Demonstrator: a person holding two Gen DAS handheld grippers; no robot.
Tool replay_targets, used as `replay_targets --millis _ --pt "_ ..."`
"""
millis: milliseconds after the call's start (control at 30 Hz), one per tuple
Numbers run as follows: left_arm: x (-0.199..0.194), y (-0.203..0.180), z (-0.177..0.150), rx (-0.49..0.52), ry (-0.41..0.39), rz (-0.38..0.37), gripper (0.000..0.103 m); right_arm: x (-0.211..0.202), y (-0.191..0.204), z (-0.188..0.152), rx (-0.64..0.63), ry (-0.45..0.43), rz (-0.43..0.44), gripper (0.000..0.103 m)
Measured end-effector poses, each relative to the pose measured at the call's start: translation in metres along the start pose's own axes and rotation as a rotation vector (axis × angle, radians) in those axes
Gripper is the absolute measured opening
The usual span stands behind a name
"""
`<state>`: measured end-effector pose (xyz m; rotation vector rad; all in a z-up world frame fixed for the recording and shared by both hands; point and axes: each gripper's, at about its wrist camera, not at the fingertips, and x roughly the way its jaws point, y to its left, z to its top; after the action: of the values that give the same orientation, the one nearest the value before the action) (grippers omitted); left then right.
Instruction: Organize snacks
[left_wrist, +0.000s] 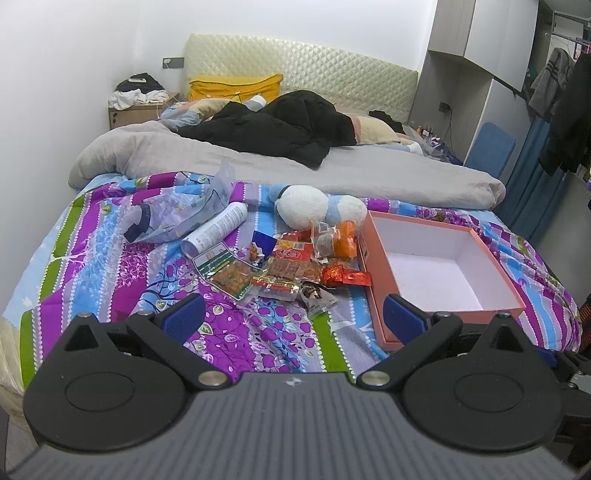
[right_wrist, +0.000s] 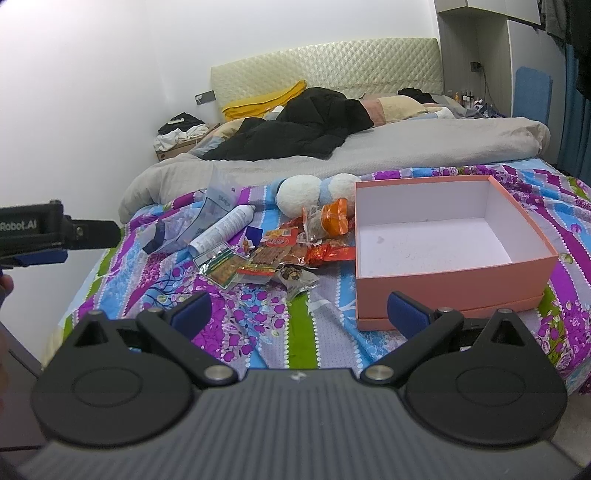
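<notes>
Pink cardboard, white inside: the box (left_wrist: 443, 273) sits open and empty on the right of the quilt (left_wrist: 110, 258), its near corner just ahead of my left claw's right finger. My left claw (left_wrist: 293, 314) hangs above the quilt with its blue pads spread wide, holding nothing. My right claw (right_wrist: 299, 314) is likewise wide apart and empty, low over the quilt with the box just past its right pad. The snacks (left_wrist: 280, 266) lie in a loose heap left of the box, the orange and red packets closest to its wall, a green-edged packet (left_wrist: 225, 269) at the heap's left. Behind them a white plush toy (left_wrist: 306, 205) lies on its side, and a white spray can (left_wrist: 218, 229) rests beside a crumpled clear bag (left_wrist: 177, 210).
</notes>
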<state>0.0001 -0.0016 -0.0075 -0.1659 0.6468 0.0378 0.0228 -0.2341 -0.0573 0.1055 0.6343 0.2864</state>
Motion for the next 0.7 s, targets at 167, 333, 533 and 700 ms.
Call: replay_targets --millis 167,333,533,700 --pt "0.0019 0.0002 -0.001 0.003 0.0 -0.004 0.103 0.0008 0.0001 -0.0009 0.001 0.005 0.007 0.103" --pt "0.0013 0.0004 -0.0008 0.013 -0.018 -0.002 0.103 0.0011 -0.0003 0.0005 0.004 0.016 0.005 0.103" --pt "0.0 -0.0034 0.0003 0.035 -0.023 -0.02 0.103 -0.002 -0.0008 0.0006 0.009 0.013 -0.003 0.103" --pt "0.0078 -0.0058 -0.0047 0.039 0.008 -0.053 0.103 -0.0051 -0.0056 -0.0013 0.022 0.007 0.008 0.103"
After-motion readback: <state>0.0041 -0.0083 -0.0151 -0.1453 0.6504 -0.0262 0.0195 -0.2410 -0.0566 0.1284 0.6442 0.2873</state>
